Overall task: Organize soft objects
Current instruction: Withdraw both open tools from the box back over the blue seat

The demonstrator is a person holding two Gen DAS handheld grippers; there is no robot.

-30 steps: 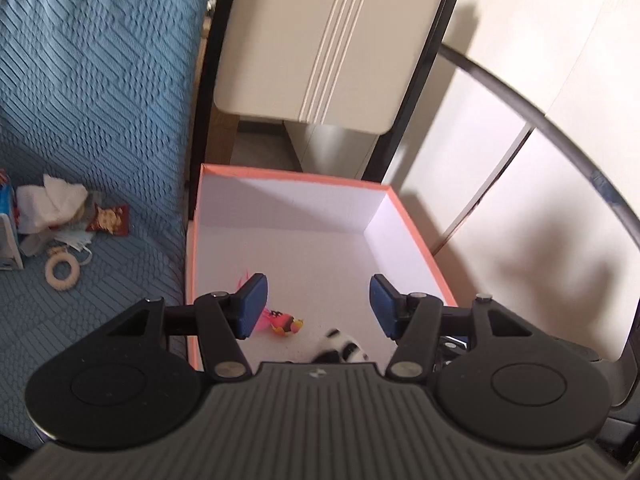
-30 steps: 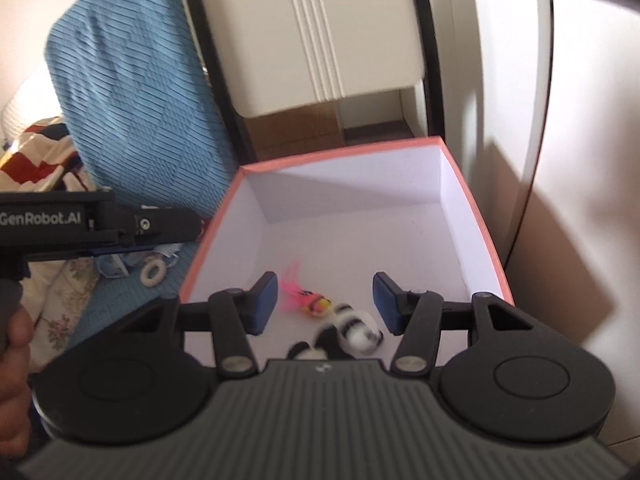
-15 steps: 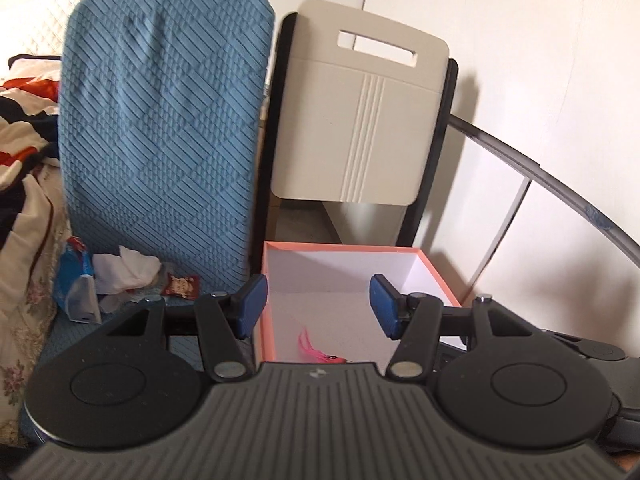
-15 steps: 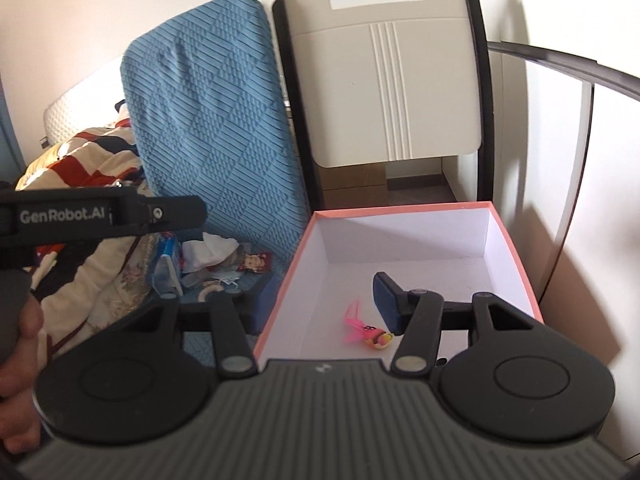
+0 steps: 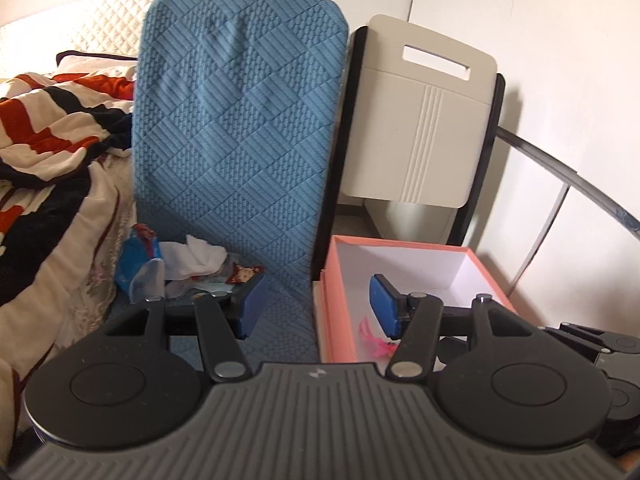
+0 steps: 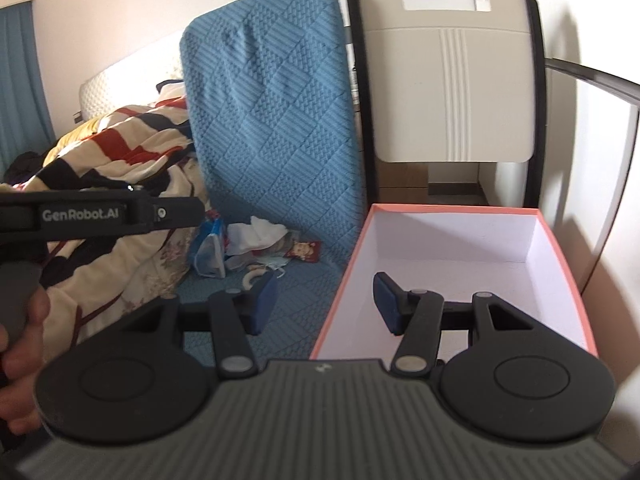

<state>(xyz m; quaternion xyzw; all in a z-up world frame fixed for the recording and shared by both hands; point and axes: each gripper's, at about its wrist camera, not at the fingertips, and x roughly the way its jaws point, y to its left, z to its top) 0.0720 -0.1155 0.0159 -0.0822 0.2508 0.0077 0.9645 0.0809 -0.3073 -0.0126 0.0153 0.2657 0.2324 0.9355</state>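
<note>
both grippers empty over the box edge
left gripper [image 5: 316,307] and right gripper [image 6: 325,303] gape, released; pink toy [image 5: 376,343] lies in box [image 5: 337,304].

Cream chair [image 5: 420,120] — striped blanket [image 5: 44,128] beside.

The box [image 6: 560,276] is open on top, its white floor mostly bare in the right wrist view — only a pink toy [image 5: 376,344] shows near its front wall in the left wrist view. Its left wall [image 5: 340,312] rises between the box floor and the blue seat [image 6: 296,312]. That strip of seat beside the box is bare. Farther left a pile [image 6: 256,248] of tissue, packets and a ring crowds the seat's back, hemmed by the quilt [image 6: 116,216]. Behind stand the blue backrest [image 5: 240,120] and the cream chair back [image 6: 452,76] — both upright, closing the far side. A metal bar [image 5: 568,176] arcs to the right of the box.
</note>
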